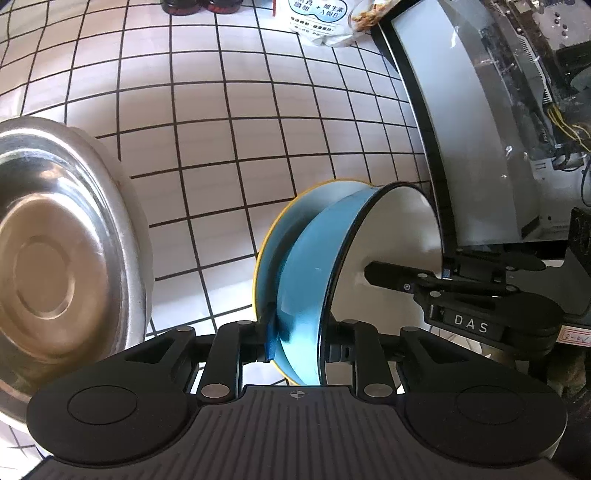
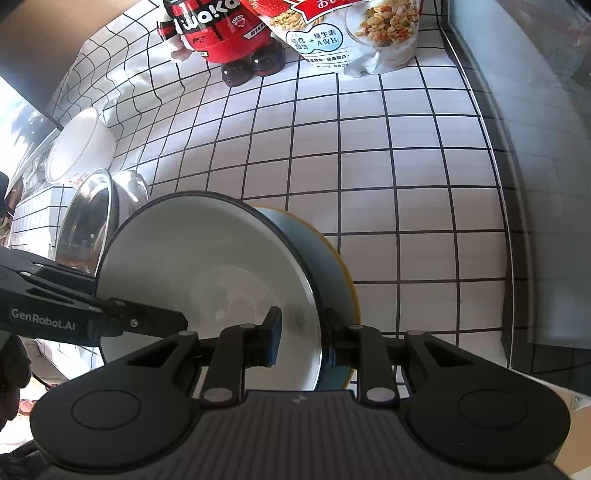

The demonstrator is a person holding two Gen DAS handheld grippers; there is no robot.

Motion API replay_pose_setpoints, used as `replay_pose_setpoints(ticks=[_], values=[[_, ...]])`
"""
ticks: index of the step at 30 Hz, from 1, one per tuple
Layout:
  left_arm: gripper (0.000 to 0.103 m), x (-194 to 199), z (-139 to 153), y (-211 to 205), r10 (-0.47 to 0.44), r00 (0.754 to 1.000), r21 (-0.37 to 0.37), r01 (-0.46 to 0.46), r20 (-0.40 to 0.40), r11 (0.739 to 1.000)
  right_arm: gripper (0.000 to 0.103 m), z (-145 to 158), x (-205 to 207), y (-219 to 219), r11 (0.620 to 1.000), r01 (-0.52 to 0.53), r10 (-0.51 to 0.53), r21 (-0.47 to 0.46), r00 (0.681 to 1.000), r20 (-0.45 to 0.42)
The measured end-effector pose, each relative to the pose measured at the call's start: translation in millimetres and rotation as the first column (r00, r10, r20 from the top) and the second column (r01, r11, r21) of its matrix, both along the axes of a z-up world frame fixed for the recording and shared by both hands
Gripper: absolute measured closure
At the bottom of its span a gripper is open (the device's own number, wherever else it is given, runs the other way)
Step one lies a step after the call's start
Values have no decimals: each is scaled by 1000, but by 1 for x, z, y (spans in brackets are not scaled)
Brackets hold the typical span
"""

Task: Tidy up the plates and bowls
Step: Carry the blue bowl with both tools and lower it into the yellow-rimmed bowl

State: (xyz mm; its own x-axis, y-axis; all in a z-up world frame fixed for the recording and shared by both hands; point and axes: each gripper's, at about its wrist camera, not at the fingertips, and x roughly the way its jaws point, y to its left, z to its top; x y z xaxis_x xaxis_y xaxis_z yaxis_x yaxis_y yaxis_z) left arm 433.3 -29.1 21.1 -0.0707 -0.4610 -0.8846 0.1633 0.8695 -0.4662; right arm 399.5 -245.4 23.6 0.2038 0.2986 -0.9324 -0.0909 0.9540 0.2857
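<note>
A blue enamel bowl (image 1: pixel 314 280) with a white inside and black rim sits in a blue plate with a yellow rim (image 1: pixel 275 236); both are held on edge above the tiled counter. My left gripper (image 1: pixel 299 343) is shut on the plate and bowl wall together. My right gripper (image 2: pixel 301 339) is shut on the same bowl's rim (image 2: pixel 207 273), one pad (image 2: pixel 274 334) inside it; the plate (image 2: pixel 343 273) shows behind. Each gripper shows in the other's view: the right one (image 1: pixel 376 275) and the left one (image 2: pixel 181 321).
A steel bowl (image 1: pixel 55 258) lies at the left, also in the right wrist view (image 2: pixel 92 218), with a white bowl (image 2: pixel 79 147) beyond it. A red figure (image 2: pixel 221 33) and cereal bag (image 2: pixel 354 33) stand at the back. A grey appliance (image 1: pixel 461 122) borders the right.
</note>
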Motion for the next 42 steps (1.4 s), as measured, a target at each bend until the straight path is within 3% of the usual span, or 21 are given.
replay_pose_setpoints(ticks=[14,24,30,36,42], values=[[77,-2,7,-14,-80,996,70,78,27,994,80,5,-8,-2,1000,-8,9,-19,1000,28],[75,-8,8,-28,-145,980,125,128,137,984,80,12,-14,-1,999,0,3,-50,998,63],[74,-4,16,-17,-140,981,97,128,131,987,80,6,-10,-1,999,10,-9,-36,999,50],[76,-3,40,-13,-151,969,91,135,195,987,80,13,-8,0,998,1,4,-62,996,85],[77,-4,33,-11,-149,973,106,132,175,986,80,18,-9,-1,996,-5,14,-84,994,108]])
